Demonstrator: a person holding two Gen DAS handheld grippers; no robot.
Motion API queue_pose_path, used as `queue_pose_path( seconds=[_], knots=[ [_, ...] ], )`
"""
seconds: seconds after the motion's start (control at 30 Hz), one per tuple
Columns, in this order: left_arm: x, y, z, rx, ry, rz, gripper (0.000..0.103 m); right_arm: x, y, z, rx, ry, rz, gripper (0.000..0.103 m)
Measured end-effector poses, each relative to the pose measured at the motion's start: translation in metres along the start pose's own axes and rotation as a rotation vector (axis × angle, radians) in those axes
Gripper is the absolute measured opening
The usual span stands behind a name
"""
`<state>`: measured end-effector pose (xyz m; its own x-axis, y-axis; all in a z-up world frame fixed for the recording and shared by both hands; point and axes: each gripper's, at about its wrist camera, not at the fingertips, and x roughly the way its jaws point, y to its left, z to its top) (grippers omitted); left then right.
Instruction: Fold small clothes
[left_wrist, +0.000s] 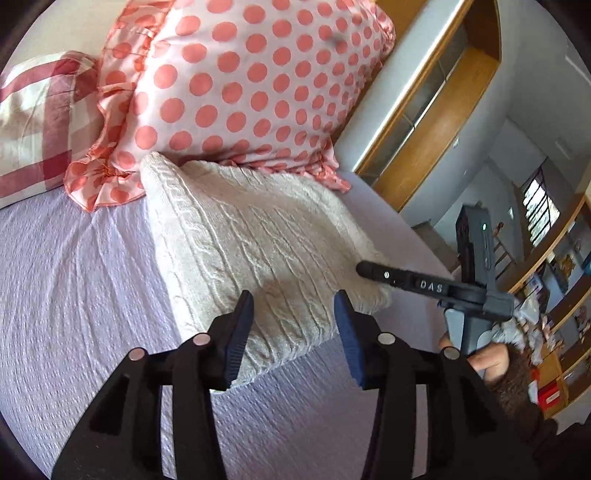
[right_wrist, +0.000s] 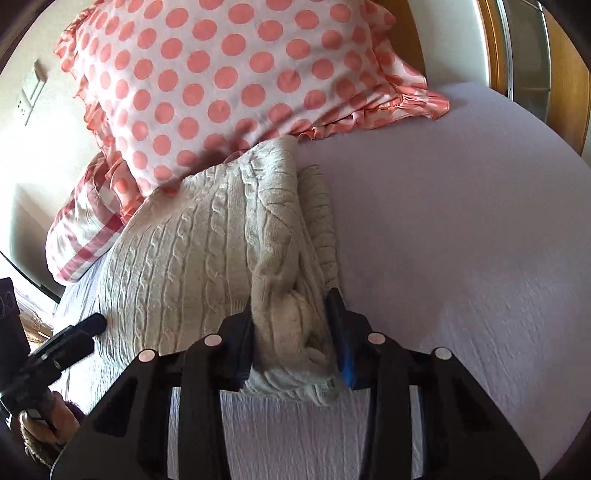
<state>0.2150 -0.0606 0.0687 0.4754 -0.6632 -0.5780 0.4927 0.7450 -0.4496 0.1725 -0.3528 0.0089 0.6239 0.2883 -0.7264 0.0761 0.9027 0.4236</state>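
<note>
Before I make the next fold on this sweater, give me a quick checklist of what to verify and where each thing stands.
1. Right claw has the sweater edge between its fingers: ok.
2. Left claw open above the sweater's near edge: ok.
3. Sweater lying flat: not ok, bunched at the right claw.
4. Sweater free of the dotted pillow: not ok, its far end touches it.
5. Bed bare to the right: ok.
6. Grip firmness: cannot tell.
</note>
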Motion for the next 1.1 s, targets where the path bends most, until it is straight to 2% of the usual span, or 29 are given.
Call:
queue_pose_path(
  seconds=[0.03, 0.07, 0.1, 0.13, 0.3, 0.4, 0.47, 0.53, 0.57, 0.6, 0.63, 0.67, 0.7, 0.77, 0.9, 0.97, 1.03, 1.1],
  knots=[
    [-0.008, 0.006, 0.004, -0.025, -0.029, 0.019, 0.058, -0.008, -0.006, 0.004, 0.042, -0.013, 0.037, 0.047],
    [-0.013, 0.014, 0.008, -0.052, -0.048, 0.053, 0.065, -0.014, -0.013, 0.008, 0.087, -0.027, 0.071, 0.066],
    [-0.013, 0.022, 0.012, -0.082, -0.048, 0.082, 0.066, -0.018, -0.019, 0.014, 0.124, -0.04, 0.102, 0.082],
    [-0.01, 0.03, 0.016, -0.117, -0.029, 0.104, 0.067, -0.017, -0.023, 0.018, 0.149, -0.038, 0.124, 0.083],
    [0.031, 0.062, 0.025, -0.267, 0.132, 0.081, 0.068, 0.022, -0.035, 0.035, 0.238, 0.093, 0.205, 0.083],
    [0.048, 0.073, 0.03, -0.337, 0.166, 0.01, 0.07, 0.033, -0.04, 0.042, 0.284, 0.096, 0.261, 0.083],
    [0.058, 0.08, 0.036, -0.373, 0.183, -0.008, 0.075, 0.038, -0.042, 0.046, 0.308, 0.1, 0.309, 0.082],
    [0.069, 0.09, 0.04, -0.42, 0.185, -0.055, 0.078, 0.046, -0.042, 0.049, 0.324, 0.111, 0.348, 0.07],
    [0.072, 0.096, 0.043, -0.444, 0.173, -0.07, 0.076, 0.052, -0.044, 0.048, 0.345, 0.124, 0.37, 0.051],
    [0.074, 0.101, 0.044, -0.467, 0.163, -0.081, 0.066, 0.058, -0.046, 0.045, 0.377, 0.137, 0.414, 0.037],
    [0.075, 0.106, 0.044, -0.487, 0.163, -0.079, 0.06, 0.06, -0.047, 0.042, 0.401, 0.127, 0.441, 0.036],
    [0.072, 0.109, 0.043, -0.502, 0.162, -0.084, 0.05, 0.059, -0.043, 0.039, 0.407, 0.122, 0.46, 0.034],
    [0.065, 0.11, 0.042, -0.493, 0.157, -0.085, 0.046, 0.056, -0.035, 0.038, 0.393, 0.115, 0.48, 0.033],
    [0.042, 0.106, 0.043, -0.42, 0.148, -0.06, 0.042, 0.049, -0.013, 0.037, 0.344, 0.115, 0.523, 0.032],
    [-0.034, 0.115, 0.038, -0.317, 0.09, 0.033, 0.042, 0.06, 0.052, 0.03, 0.208, 0.187, 0.583, 0.031],
    [-0.065, 0.13, 0.036, -0.285, 0.06, 0.134, 0.045, 0.078, 0.084, 0.022, 0.129, 0.237, 0.556, 0.031],
    [-0.076, 0.143, 0.031, -0.251, 0.064, 0.263, 0.048, 0.097, 0.109, 0.012, 0.06, 0.275, 0.479, 0.037],
    [-0.08, 0.152, 0.021, -0.25, 0.091, 0.318, 0.049, 0.088, 0.12, 0.011, 0.005, 0.24, 0.415, 0.043]
  ],
)
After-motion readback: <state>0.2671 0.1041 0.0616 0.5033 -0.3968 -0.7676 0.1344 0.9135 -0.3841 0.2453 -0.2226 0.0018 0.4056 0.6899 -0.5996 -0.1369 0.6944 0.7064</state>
